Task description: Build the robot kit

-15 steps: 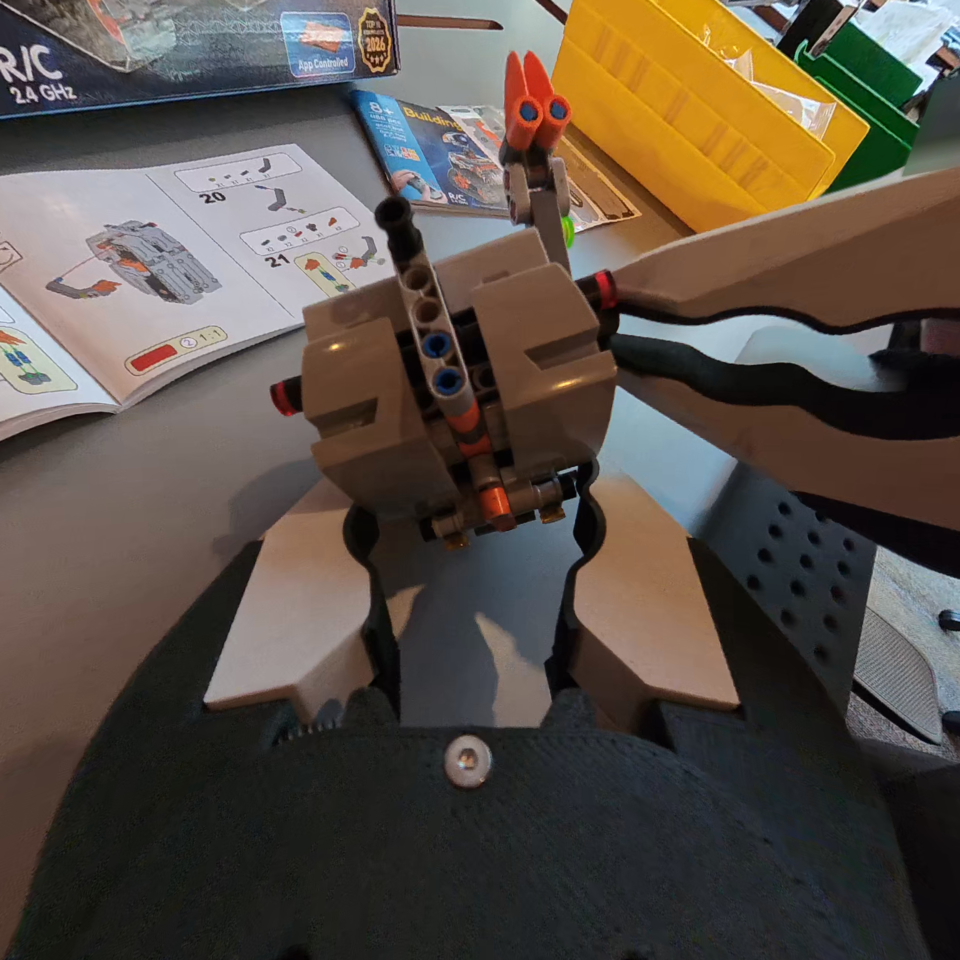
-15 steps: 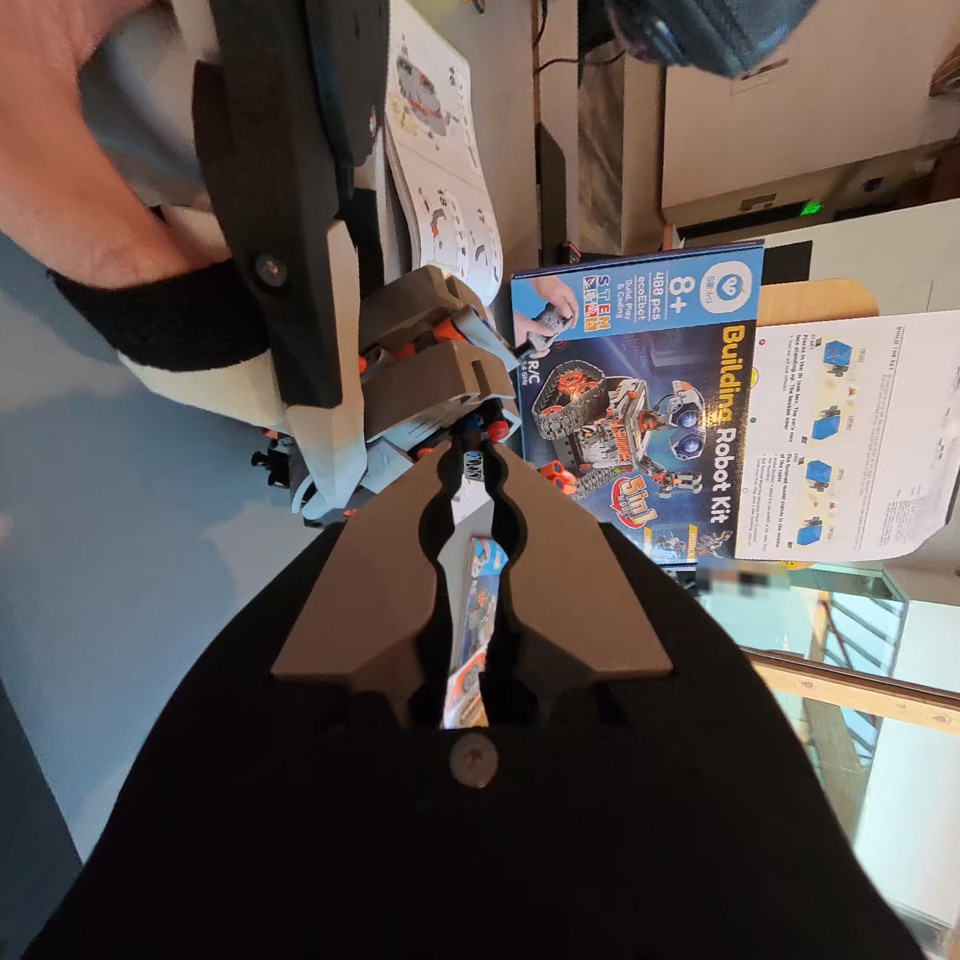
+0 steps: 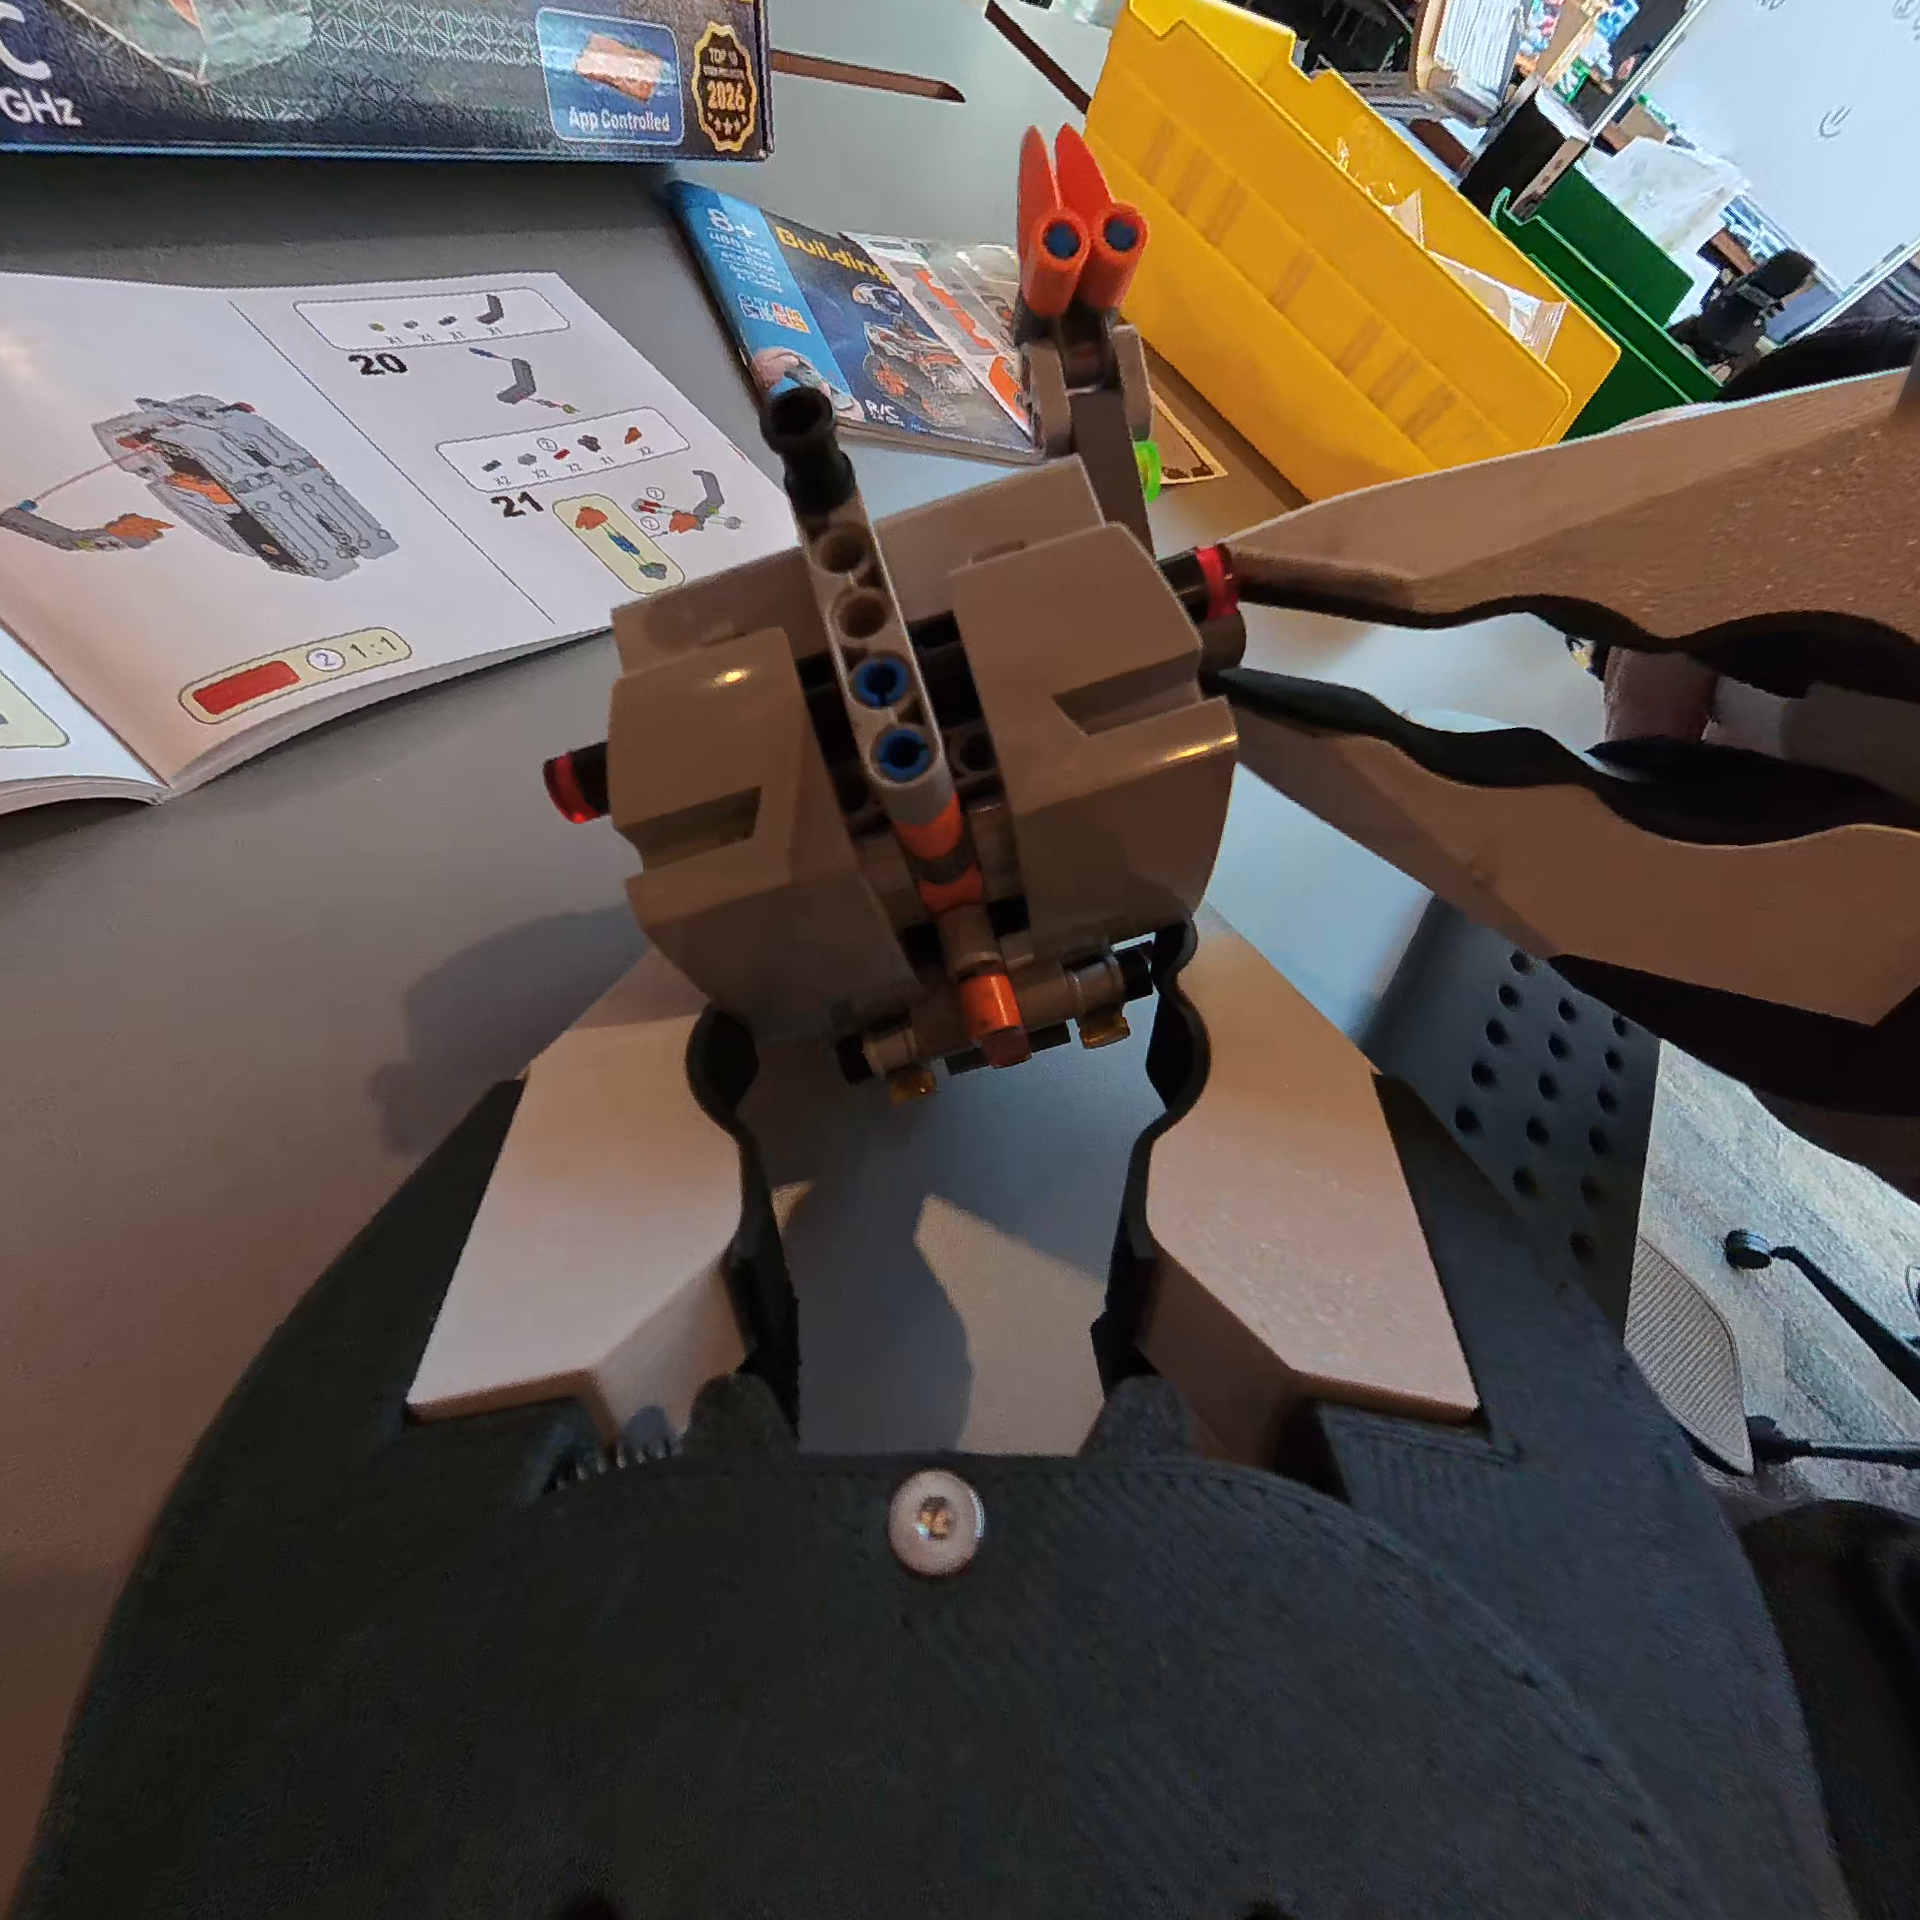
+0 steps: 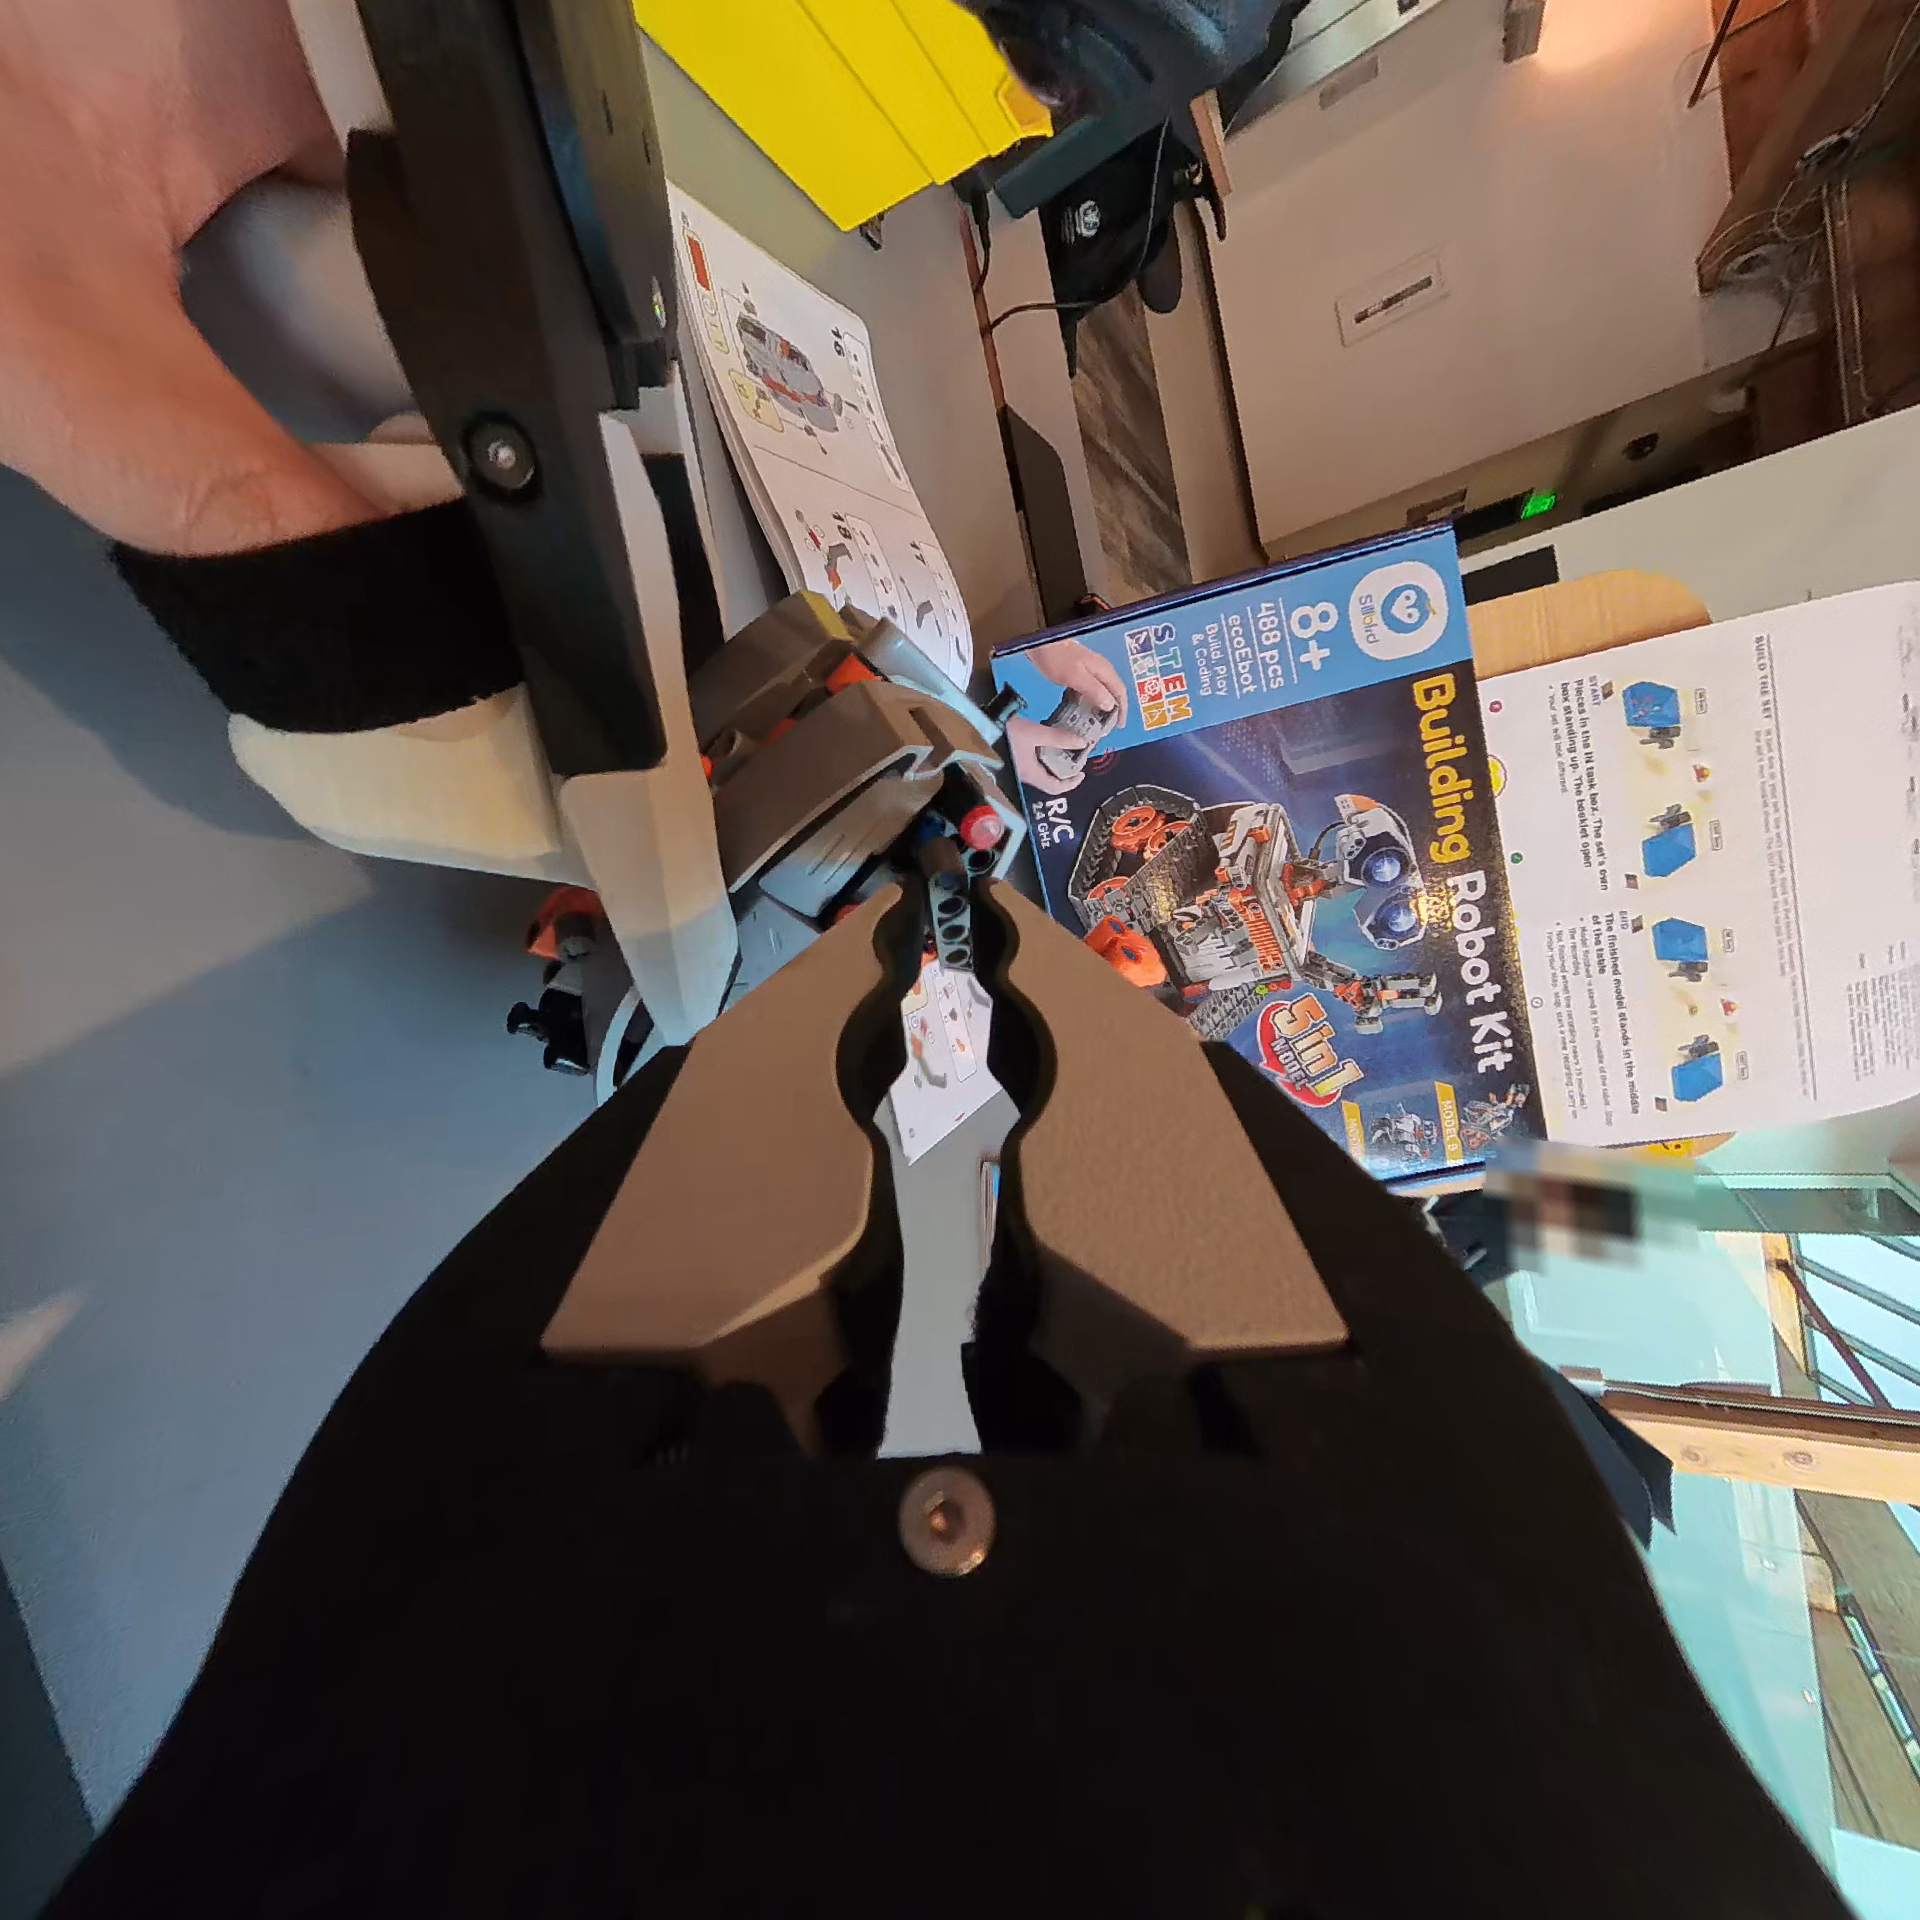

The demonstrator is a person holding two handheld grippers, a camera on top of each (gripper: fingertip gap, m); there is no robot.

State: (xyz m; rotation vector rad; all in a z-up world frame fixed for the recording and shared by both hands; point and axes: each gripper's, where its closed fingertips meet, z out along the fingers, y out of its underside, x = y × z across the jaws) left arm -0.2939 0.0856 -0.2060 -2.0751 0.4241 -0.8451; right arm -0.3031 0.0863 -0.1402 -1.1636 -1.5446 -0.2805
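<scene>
A grey brick model [image 3: 914,748] with blue pins, orange parts and a grey holed beam is held above the grey table [image 3: 260,987]. My left gripper [image 3: 945,1018] is shut on the model's lower end. Two orange claw pieces [image 3: 1070,229] stick up behind it. My right gripper [image 3: 1226,634] comes in from the right and is shut on a small dark holed beam [image 4: 951,920] at the model's side, next to a red-tipped pin [image 3: 1210,577]. In the right wrist view my right gripper [image 4: 948,914] pinches that beam against the model [image 4: 831,748], and the left gripper's pale finger [image 4: 655,883] lies beside it.
An open instruction booklet [image 3: 312,499] lies on the table at left. The dark kit box [image 3: 364,73] stands behind it, with a small leaflet [image 3: 873,312] nearby. A yellow bin [image 3: 1299,281] and a green bin [image 3: 1600,281] stand at the back right. A dark perforated surface [image 3: 1538,1091] is at right. Spacing between my two grippers at the tips: around 6 centimeters.
The right gripper has turned slightly while staying at the model's side. The left gripper and the model hold about the same pose.
</scene>
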